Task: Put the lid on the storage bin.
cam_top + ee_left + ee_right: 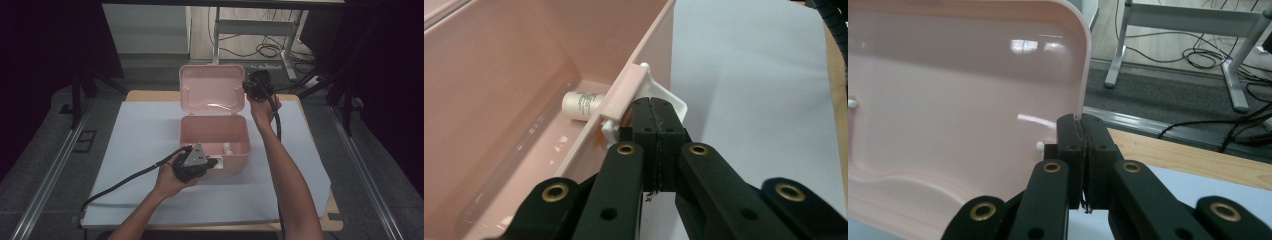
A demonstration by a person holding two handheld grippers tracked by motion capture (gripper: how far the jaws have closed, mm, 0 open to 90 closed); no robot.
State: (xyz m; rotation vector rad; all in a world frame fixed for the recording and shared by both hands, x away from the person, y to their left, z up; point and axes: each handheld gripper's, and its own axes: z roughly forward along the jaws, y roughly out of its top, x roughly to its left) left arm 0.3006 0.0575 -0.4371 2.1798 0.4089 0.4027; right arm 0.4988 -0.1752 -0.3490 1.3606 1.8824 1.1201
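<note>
A pink plastic box stands open at the middle of the table, its lid raised upright behind it. A small white bottle lies inside on the box floor. My left gripper is at the box's front wall, shut, its tips against the white latch with nothing seen between the pads. My right gripper is up at the lid's right edge, also shut; its tips sit right beside the lid's rim, and I cannot tell whether they touch it.
A pale sheet covers the wooden table. Behind the table are a desk frame and loose cables on the floor. Metal rails run along both sides. Each gripper trails a black cable.
</note>
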